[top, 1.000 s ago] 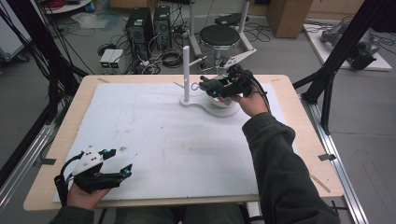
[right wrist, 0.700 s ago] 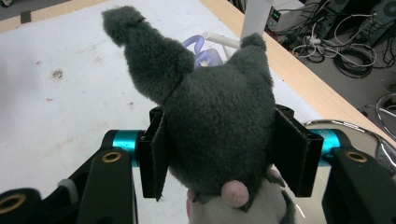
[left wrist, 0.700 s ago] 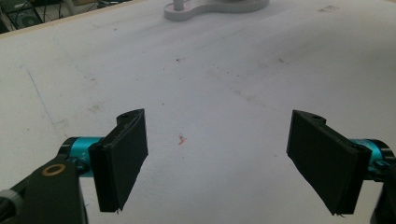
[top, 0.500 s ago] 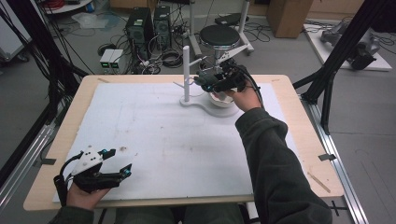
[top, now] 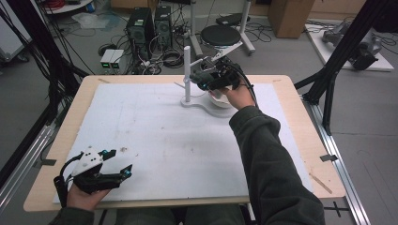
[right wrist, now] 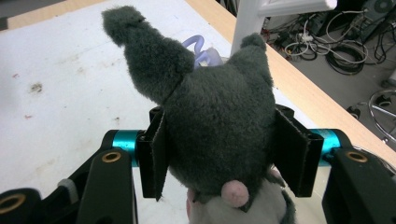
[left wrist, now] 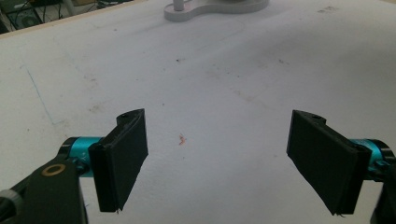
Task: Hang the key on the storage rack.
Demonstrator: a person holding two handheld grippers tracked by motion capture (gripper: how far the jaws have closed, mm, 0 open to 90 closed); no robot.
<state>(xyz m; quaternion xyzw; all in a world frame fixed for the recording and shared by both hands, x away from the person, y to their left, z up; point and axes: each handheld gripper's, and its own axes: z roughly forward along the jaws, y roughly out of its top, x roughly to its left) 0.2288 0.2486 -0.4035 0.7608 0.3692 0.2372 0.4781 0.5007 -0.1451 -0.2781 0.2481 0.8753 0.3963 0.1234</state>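
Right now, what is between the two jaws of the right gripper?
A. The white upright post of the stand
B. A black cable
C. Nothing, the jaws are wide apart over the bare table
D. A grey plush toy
D: in the right gripper view the two black jaws of the right gripper press on both sides of a grey plush toy, while the white post stands apart beside it.

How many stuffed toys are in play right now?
1. A grey plush toy with a pink spot is clamped in the right gripper beside the white post stand at the table's far side; others may be hidden.
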